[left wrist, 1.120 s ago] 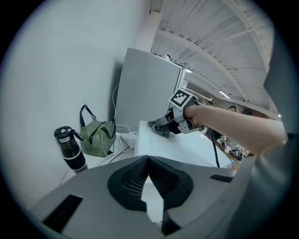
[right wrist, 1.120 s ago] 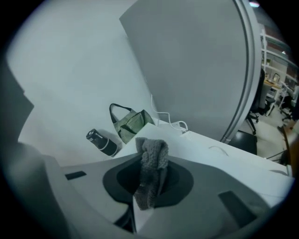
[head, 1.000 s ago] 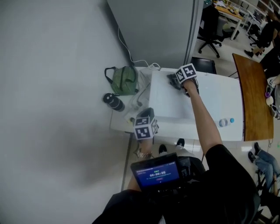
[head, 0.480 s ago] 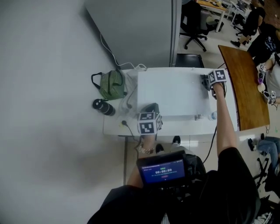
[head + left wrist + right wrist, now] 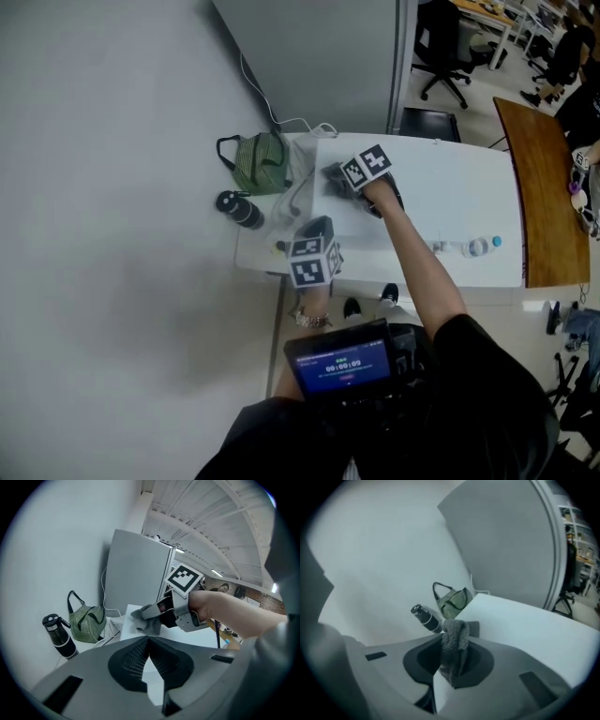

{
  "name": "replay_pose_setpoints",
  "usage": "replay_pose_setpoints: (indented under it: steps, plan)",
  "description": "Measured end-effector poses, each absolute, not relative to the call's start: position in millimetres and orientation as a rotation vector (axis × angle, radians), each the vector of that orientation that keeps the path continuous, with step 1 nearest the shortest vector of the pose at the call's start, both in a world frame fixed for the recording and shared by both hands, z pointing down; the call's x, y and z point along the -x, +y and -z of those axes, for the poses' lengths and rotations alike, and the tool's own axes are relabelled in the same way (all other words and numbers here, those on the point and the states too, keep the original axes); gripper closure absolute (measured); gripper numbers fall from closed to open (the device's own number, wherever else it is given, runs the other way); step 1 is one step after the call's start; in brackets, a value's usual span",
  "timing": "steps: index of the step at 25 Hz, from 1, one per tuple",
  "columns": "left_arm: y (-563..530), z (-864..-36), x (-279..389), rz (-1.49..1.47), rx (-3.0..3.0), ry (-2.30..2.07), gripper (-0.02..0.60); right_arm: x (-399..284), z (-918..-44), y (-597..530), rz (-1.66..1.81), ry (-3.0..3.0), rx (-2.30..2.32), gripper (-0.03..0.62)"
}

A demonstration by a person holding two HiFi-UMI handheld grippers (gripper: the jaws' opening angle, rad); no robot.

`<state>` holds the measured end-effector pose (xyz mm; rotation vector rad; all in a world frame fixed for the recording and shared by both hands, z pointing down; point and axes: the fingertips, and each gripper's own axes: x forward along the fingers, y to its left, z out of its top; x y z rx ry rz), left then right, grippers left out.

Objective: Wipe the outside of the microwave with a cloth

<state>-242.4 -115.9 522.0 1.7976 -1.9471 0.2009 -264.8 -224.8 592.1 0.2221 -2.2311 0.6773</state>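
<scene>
The white microwave (image 5: 441, 211) stands on a white table, and I look down on its top. My right gripper (image 5: 343, 180) is shut on a grey cloth (image 5: 330, 174) at the top's back left corner. The right gripper view shows the cloth (image 5: 454, 641) bunched between the jaws above the white top (image 5: 525, 625). My left gripper (image 5: 317, 228) hangs by the microwave's front left corner, jaws shut with nothing in them. The left gripper view looks at the right gripper (image 5: 157, 613) and the cloth (image 5: 142, 623).
A green striped bag (image 5: 260, 161) and a black bottle (image 5: 239, 210) sit on the table left of the microwave, with a white cable beside them. A clear water bottle (image 5: 471, 247) lies at the front right. A wooden table (image 5: 544, 178) stands to the right.
My right gripper carried the cloth across the microwave top to its right end, then back to the left back corner. My left gripper stayed by the front left corner.
</scene>
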Motion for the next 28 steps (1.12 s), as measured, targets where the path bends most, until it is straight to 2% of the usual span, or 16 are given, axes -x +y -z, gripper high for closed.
replay_pose_setpoints:
  steps: [4, 8, 11, 18, 21, 24, 28]
  plan:
    - [-107.0, -526.0, 248.1, -0.206, -1.766, -1.959, 0.581, 274.6, -619.6, -208.8, -0.583, -2.140, -0.181, 0.551]
    - [-114.9, -529.1, 244.5, -0.201, -1.782, -1.932, 0.581, 232.1, -620.8, -240.0, -0.546, -2.107, -0.274, 0.551]
    - [-127.9, -531.7, 230.1, -0.199, -1.820, -1.891, 0.581, 164.0, -621.3, -273.0, -0.567, -2.083, -0.410, 0.551]
    - [-157.7, -527.5, 173.9, -0.211, -1.960, -1.768, 0.581, -48.5, -616.6, -321.6, -0.757, -2.024, -0.812, 0.551]
    - [-162.3, -529.2, 160.2, -0.223, -1.988, -1.736, 0.581, -101.5, -619.2, -329.4, -0.794, -1.965, -0.918, 0.551]
    - [-160.7, -528.4, 158.1, -0.234, -1.984, -1.742, 0.581, -99.4, -612.8, -324.5, -0.780, -1.944, -0.926, 0.551]
    - [-154.8, -527.4, 167.4, -0.242, -1.961, -1.787, 0.581, 4.3, -585.9, -298.3, -0.732, -2.112, -0.758, 0.551]
